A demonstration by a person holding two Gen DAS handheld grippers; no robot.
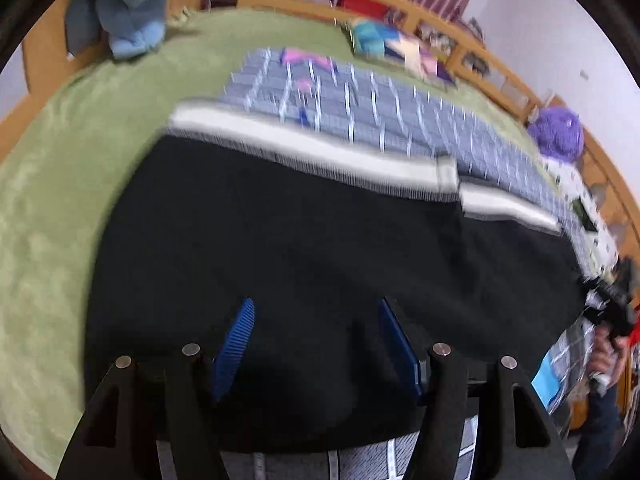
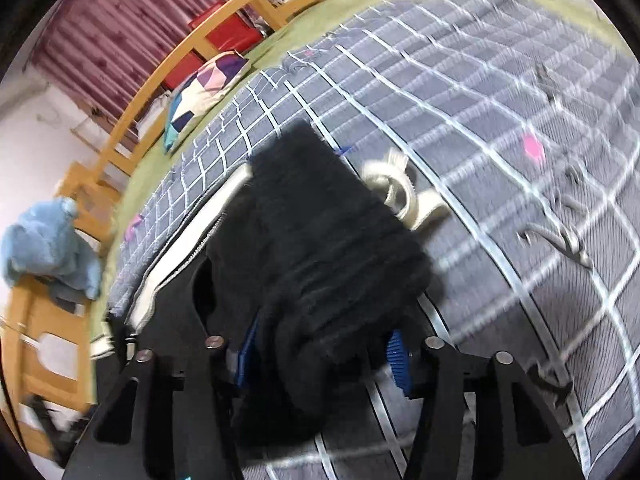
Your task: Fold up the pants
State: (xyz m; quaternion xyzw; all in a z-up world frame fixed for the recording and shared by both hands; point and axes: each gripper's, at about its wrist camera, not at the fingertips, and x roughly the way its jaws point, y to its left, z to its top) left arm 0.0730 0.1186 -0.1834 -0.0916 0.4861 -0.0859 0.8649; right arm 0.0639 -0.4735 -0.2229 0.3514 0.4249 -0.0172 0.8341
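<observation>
Black pants with a white side stripe lie spread across a grey grid blanket in the left wrist view. My left gripper hovers over their near part. Its blue pads stand well apart, with only flat cloth beneath them. In the right wrist view a thick bunch of the black pants runs up between the blue pads of my right gripper, which is shut on it. A white drawstring trails from the far end of the bunch. The picture is blurred.
The blanket covers a bed with a green sheet and a wooden rail. A blue plush toy and a patterned pillow sit at the far edge, with a purple fluffy thing on the right. A person's hand shows at the right rim.
</observation>
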